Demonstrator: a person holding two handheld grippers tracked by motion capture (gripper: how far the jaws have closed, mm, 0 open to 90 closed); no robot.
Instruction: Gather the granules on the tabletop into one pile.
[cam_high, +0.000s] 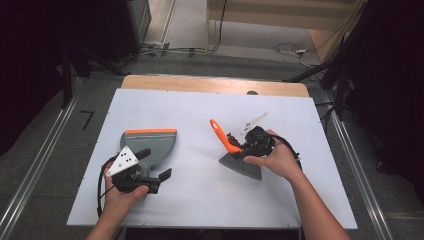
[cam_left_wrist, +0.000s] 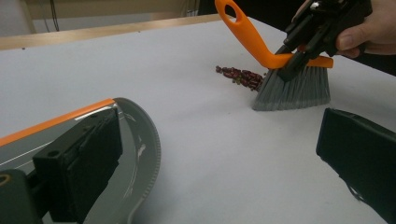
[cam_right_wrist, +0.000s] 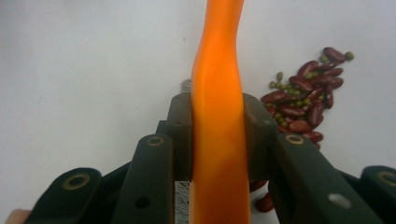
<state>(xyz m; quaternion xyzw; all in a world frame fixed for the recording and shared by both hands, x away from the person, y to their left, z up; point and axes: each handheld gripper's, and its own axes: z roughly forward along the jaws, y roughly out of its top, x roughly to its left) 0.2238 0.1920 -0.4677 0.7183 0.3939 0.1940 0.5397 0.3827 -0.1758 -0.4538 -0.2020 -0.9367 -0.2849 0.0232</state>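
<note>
Showing 1 brush (cam_high: 239, 155), 1 dustpan (cam_high: 150, 145), 2 claws

White table top (cam_high: 200, 110) on a wooden board (cam_high: 210, 84); cables (cam_high: 190, 50) trail across the grey floor (cam_high: 45, 150) behind

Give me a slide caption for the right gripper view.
Right gripper clamps the brush's orange handle beside a pile of beans.

brush (cam_high: 239, 156): orange handle, grey bristles resting on the table
beans (cam_right_wrist: 306, 100): red and green pile beside the bristles
dustpan (cam_high: 150, 145): grey, orange-edged, flat
</note>
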